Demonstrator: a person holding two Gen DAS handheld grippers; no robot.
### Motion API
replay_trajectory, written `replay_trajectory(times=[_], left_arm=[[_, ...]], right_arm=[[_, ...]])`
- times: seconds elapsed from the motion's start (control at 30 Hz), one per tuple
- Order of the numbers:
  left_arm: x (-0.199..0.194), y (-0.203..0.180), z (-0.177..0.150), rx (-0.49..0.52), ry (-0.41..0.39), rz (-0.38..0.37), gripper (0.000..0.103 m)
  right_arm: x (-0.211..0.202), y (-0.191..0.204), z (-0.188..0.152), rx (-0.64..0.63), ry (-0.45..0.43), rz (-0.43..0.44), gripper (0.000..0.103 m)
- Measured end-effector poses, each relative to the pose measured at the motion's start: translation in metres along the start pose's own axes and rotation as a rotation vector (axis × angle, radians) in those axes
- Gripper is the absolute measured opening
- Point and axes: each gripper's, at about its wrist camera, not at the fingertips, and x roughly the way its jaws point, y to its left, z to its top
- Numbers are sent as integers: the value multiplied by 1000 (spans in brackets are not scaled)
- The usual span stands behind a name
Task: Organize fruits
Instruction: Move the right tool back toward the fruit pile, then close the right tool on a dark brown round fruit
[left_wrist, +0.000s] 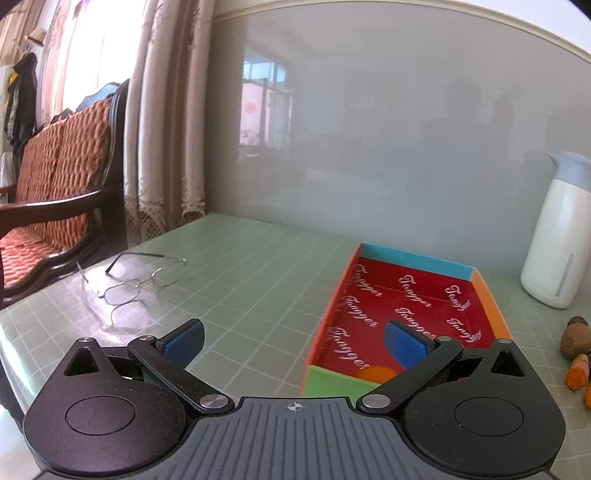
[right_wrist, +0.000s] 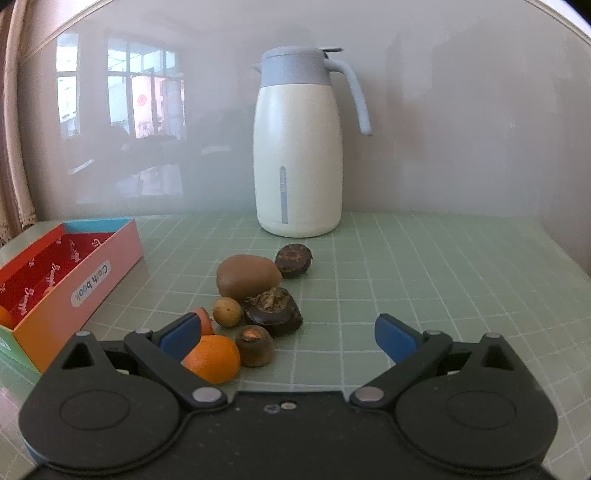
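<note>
Blue-padded and spread wide, the left gripper (left_wrist: 295, 341) hovered level, empty, over the near end of the red-lined box (left_wrist: 487, 295), an orange (left_wrist: 375, 373) inside it. Rightward, the right gripper (right_wrist: 291, 338) gaped empty just behind the tangerine (right_wrist: 214, 360), kiwi (right_wrist: 247, 282) and dark fruits (right_wrist: 273, 308) before the jug (right_wrist: 299, 158).

You are in a home living room. To your left stands a dark wooden settee (left_wrist: 55, 184) with orange woven cushions beside long lace-edged curtains (left_wrist: 166, 110). On the green tiled counter (left_wrist: 240, 277) lie a pair of spectacles (left_wrist: 136, 284) and a white vacuum jug (right_wrist: 299, 147) with a grey lid.
</note>
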Motion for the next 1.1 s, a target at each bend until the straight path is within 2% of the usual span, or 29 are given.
replay_trajectory(times=[0.2, 0.4, 0.57, 0.67, 0.73, 0.8, 0.93, 1.03, 1.1], left_arm=[[1, 7, 0, -15, 1, -1, 103], [0, 11, -1, -17, 4, 6, 103], [0, 19, -1, -20, 5, 15, 103], [1, 25, -1, -32, 9, 22, 103], [1, 29, -2, -38, 11, 23, 103], [2, 31, -2, -40, 14, 22, 103], [3, 34, -3, -39, 14, 26, 103], [5, 36, -3, -48, 23, 28, 103], [5, 37, -3, -55, 21, 25, 103]], right_arm=[[4, 13, 2, -45, -18, 32, 99], [14, 33, 4, -106, -10, 68, 89], [24, 36, 6, -97, 11, 74, 82], [24, 43, 5, -126, 3, 91, 82], [25, 44, 6, -137, -15, 58, 82], [29, 33, 10, -87, -15, 24, 81], [44, 15, 13, -30, 47, -24, 74], [50, 15, 11, -53, 75, -42, 66], [54, 15, 10, -56, 92, -59, 65]])
